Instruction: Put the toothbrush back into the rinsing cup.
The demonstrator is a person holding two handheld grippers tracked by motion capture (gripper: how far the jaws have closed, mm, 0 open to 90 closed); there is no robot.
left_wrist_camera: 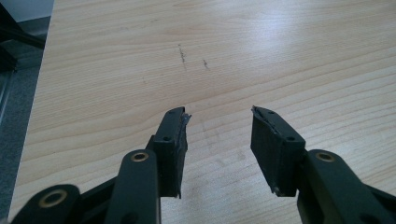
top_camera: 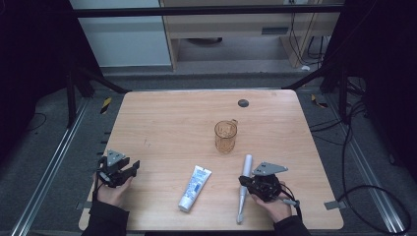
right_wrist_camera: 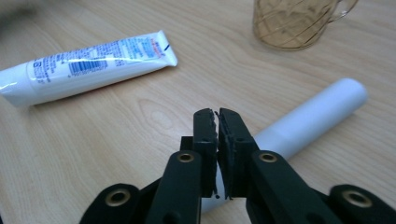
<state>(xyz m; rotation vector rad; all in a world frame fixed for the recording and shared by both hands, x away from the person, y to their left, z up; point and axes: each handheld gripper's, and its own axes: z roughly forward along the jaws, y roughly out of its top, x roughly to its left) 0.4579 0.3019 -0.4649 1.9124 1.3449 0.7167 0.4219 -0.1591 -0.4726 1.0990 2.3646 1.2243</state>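
A white and grey electric toothbrush (top_camera: 247,164) lies on the wooden table (top_camera: 167,123), pointing away from the person. My right gripper (top_camera: 243,181) sits over its middle. In the right gripper view the gripper (right_wrist_camera: 217,112) is shut, pads together with nothing between them, and the toothbrush (right_wrist_camera: 317,112) passes underneath. A white toothpaste tube (top_camera: 194,188) (right_wrist_camera: 88,67) lies to the left of it. An amber glass cup (top_camera: 225,136) (right_wrist_camera: 292,23) stands upright farther back. My left gripper (top_camera: 134,168) (left_wrist_camera: 219,114) is open over bare wood near the table's left side.
A small dark round disc (top_camera: 243,103) lies near the far edge of the table. Metal rails and cables run along the floor on both sides. A black frame bar crosses behind the table.
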